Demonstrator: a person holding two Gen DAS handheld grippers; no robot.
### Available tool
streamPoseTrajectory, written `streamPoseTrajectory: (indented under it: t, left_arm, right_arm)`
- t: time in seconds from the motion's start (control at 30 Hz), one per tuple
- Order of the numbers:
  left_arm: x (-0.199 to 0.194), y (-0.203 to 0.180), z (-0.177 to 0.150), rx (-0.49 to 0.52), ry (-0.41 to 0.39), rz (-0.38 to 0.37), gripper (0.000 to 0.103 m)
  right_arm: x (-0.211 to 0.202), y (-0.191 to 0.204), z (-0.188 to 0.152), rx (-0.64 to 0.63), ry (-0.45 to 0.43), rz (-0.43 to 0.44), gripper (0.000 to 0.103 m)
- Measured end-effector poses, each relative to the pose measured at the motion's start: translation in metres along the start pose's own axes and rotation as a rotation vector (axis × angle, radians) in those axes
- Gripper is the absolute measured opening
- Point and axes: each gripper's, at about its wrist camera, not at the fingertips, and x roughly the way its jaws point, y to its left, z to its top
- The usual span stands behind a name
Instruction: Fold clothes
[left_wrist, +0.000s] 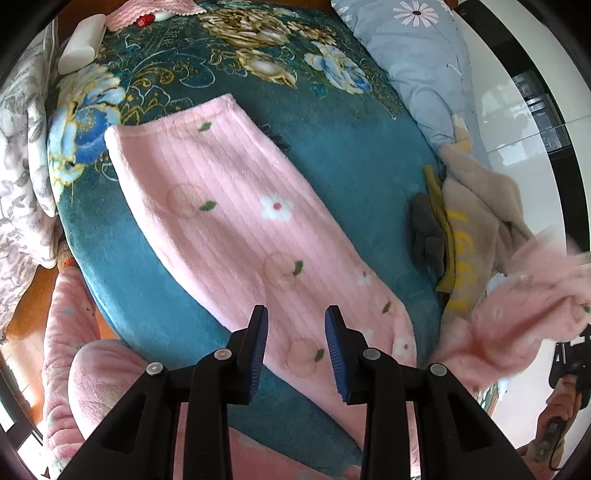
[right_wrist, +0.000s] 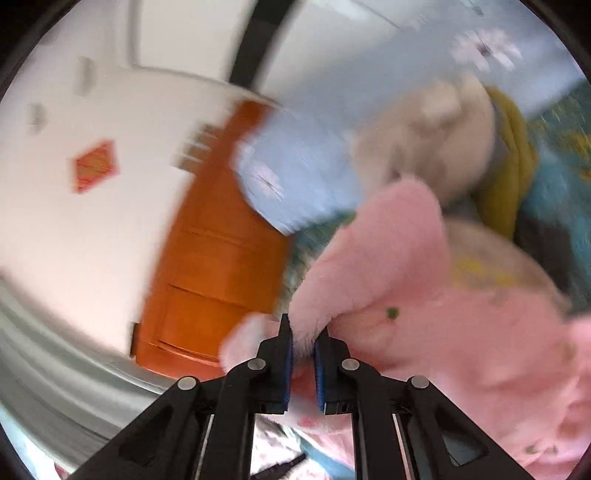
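Note:
Pink fleece trousers with flower and peach prints lie on the bed; one leg (left_wrist: 236, 218) is spread flat across the teal floral blanket (left_wrist: 351, 147). My left gripper (left_wrist: 297, 314) is open and empty, hovering over the lower part of that leg. The other leg (left_wrist: 524, 306) is lifted at the right edge. My right gripper (right_wrist: 303, 332) is shut on that pink fleece (right_wrist: 406, 295) and holds it up off the bed; the right wrist view is blurred by motion.
A beige garment with yellow lettering (left_wrist: 476, 221), a mustard piece and a dark grey one (left_wrist: 428, 232) are piled at the bed's right side. A light blue daisy pillow (left_wrist: 413, 55) lies behind. A white box (left_wrist: 81, 42) sits far left. An orange wooden door (right_wrist: 218, 266) stands beside the bed.

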Motion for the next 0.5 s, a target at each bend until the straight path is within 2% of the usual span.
streamPoseTrajectory:
  t: [0.1, 0.2, 0.27, 0.33, 0.5]
  left_arm:
    - [0.005, -0.002, -0.002, 0.004, 0.011, -0.004, 0.032]
    - [0.01, -0.003, -0.003, 0.007, 0.022, -0.007, 0.032]
    - [0.013, -0.004, -0.004, 0.009, 0.029, -0.01, 0.032]
    - [0.016, -0.005, -0.005, 0.012, 0.036, -0.012, 0.032]
    - [0.032, -0.018, -0.003, 0.016, 0.076, -0.046, 0.032]
  right_arm:
    - [0.014, -0.041, -0.011, 0.081, 0.073, -0.246, 0.011]
    - [0.041, -0.096, -0.033, 0.162, 0.133, -0.436, 0.011]
    - [0.052, -0.133, -0.052, 0.268, 0.173, -0.507, 0.011]
    - [0.058, -0.154, -0.065, 0.321, 0.193, -0.549, 0.011]
    - [0.07, -0.147, -0.054, 0.266, 0.213, -0.546, 0.011]
